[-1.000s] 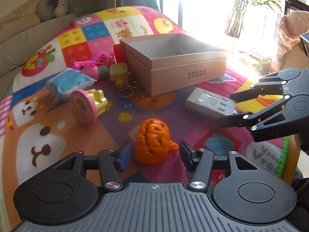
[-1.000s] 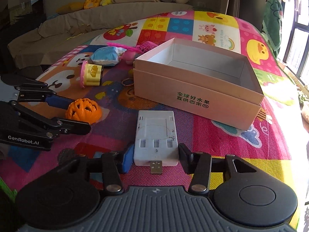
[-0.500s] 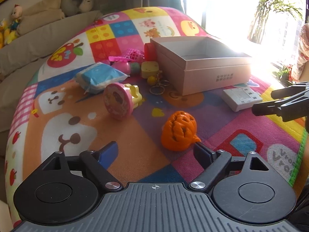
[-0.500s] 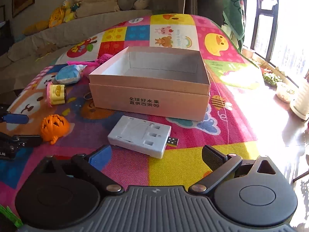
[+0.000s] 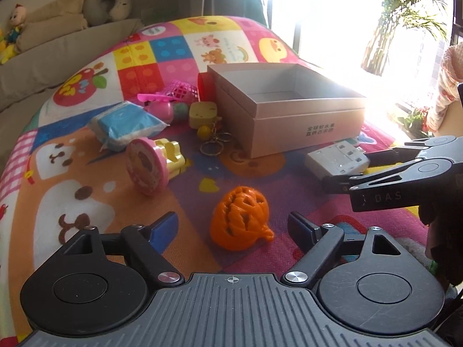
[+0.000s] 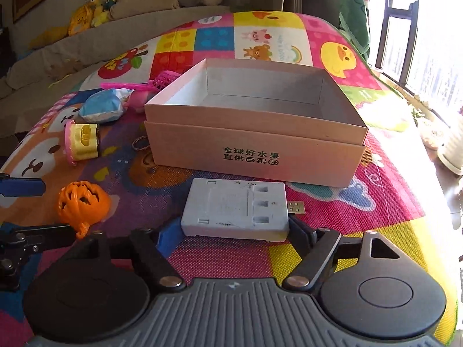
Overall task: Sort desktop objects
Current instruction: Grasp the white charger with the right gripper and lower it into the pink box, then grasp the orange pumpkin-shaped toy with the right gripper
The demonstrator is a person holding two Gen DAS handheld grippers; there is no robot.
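**Two grippers over a play mat, each bracketing one object**

Surface: a bright patchwork play mat point(image 5: 162, 46) with cartoon animals, fisheye-curved, covering the worktop; a beige sofa point(image 6: 121, 37) with soft toys runs behind it; a sunlit window point(image 5: 332, 8) and a palm point(image 5: 405, 14) stand at the far right of the left view, glare washing out that side. Centre: an open, empty cardboard box point(image 6: 254, 133), green print on its near wall. Left gripper point(image 5: 233, 225): fingers apart, just closed inward somewhat, flanking an orange pumpkin point(image 5: 241, 217) without touching it. Right gripper point(image 6: 235, 231): jaws likewise just narrowed; fingers point(image 6: 169, 235) at either end of a white charger point(image 6: 235, 206); whether they press on it cannot be told; the charger lies flat, just in front of the box, its USB plug point(image 6: 296, 206) pointing right. Left of the box, a cluster: blue tissue pack point(image 5: 124, 124), pink-and-yellow stamp toy point(image 5: 153, 164) on its side, yellow cube point(image 5: 202, 114), key rings point(image 5: 215, 141), pink net scoop point(image 5: 173, 94); a red object point(image 5: 205, 86) largely hidden behind the box. Open mat lies at front left and to the right of the box; the mat's right edge drops toward the floor.
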